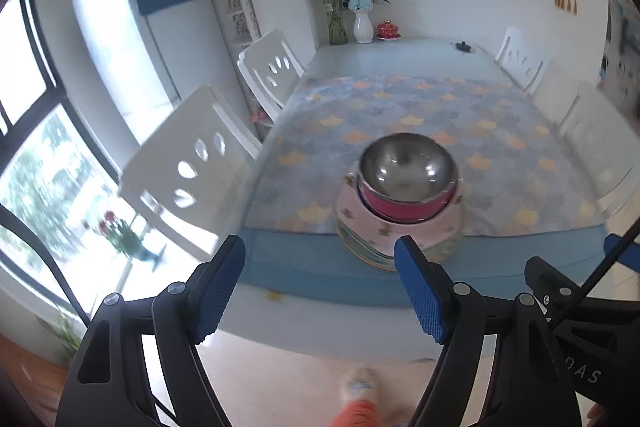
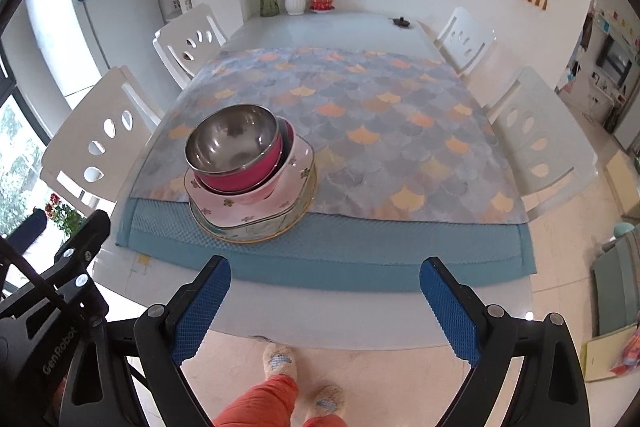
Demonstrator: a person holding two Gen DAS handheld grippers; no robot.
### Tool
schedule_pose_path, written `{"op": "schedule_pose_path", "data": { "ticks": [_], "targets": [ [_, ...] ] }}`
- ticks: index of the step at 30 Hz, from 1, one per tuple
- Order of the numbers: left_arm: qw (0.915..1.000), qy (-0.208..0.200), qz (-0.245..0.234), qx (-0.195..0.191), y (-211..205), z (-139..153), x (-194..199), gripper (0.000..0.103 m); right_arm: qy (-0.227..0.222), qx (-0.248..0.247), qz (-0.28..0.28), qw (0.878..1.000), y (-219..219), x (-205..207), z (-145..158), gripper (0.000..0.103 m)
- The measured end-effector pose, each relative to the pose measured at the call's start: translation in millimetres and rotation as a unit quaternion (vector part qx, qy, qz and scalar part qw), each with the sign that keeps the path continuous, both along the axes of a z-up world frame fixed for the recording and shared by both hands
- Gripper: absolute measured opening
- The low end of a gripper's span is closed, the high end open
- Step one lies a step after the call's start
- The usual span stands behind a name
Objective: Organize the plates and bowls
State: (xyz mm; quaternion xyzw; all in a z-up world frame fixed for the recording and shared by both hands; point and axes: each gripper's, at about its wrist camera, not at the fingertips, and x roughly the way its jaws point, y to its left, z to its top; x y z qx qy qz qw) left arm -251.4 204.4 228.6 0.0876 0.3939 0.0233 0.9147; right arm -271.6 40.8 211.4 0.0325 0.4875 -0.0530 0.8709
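Left wrist view: left claw [image 1: 320,283] stands apart, nothing between the blue ridged pads, hanging over the near worktop [image 1: 400,55] edge. Stack sits at 12 to 1 o'clock past the tips: steel bowl [image 1: 408,163] with pink outer wall, nested in a pink flowered plate [image 1: 400,227], on the seam where the scale-pattern cloth [image 1: 420,107] meets the blue mat [image 1: 300,259]. Frame is motion-blurred. Right claw body shows at 4 o'clock, edge only.

Right wrist view: right claw [image 2: 325,307] also apart and empty. Stack at 10 to 11 o'clock: shiny round steel bowl [image 2: 232,139], a second pink bowl [image 2: 256,183] under it, then the squarish pink plate [image 2: 240,207] with small gold flowers, then a gold-rimmed glassy plate [image 2: 256,233] at the bottom. Mat looks quilted and soft; worktop glossy.

Risks, my read: the top bowl sits tilted and off-centre, so a nudge at the rim could slide it off. Smooth steel and glaze give the pads little bite. The stack is near the worktop edge; pushing instead of lifting could drag the mat.
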Motion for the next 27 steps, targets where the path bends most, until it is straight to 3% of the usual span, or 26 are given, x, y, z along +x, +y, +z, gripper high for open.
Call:
{"op": "schedule_pose_path", "data": {
  "ticks": [7,14,27],
  "targets": [
    [0.9983,0.037,0.001,-0.046,29,-13,33,0.076,0.005,0.026,-0.013,1.0,18,25,-12,0.094],
    [1.0,0.009,0.004,0.0,25,-15,48,0.078,0.002,0.031,-0.016,0.999,29,39,-14,0.094],
    [0.9995,0.031,0.009,0.0,40,-25,64,0.078,0.028,0.056,-0.02,0.998,37,52,-29,0.094]
  ]
}}
